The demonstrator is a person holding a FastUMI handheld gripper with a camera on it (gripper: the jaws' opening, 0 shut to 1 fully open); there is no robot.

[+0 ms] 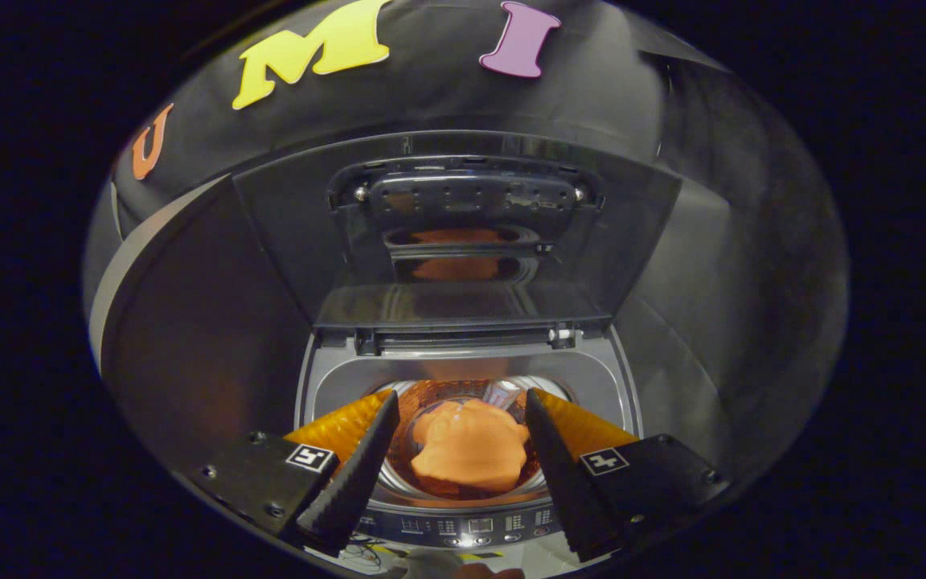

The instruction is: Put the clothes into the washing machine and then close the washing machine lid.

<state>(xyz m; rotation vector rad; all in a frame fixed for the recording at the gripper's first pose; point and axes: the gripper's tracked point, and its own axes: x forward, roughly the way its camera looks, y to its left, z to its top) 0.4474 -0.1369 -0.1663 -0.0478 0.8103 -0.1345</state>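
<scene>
Below, orange clothes (471,450) in washing machine (463,378) drum, between spread, empty gripper (459,406) jaws

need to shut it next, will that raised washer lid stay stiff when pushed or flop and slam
The lid looks like rigid panels with a crease across the middle, so it will probably fold at that hinge rather than bend. Standing upright, it may drop quickly once tipped forward. Its glossy face could be slippery for the open gripper.

Soft matt cloth (471,454) sits in the shiny perforated metal drum (439,396); glossy, mirror-smooth lid (463,241) at twelve o'clock.
</scene>
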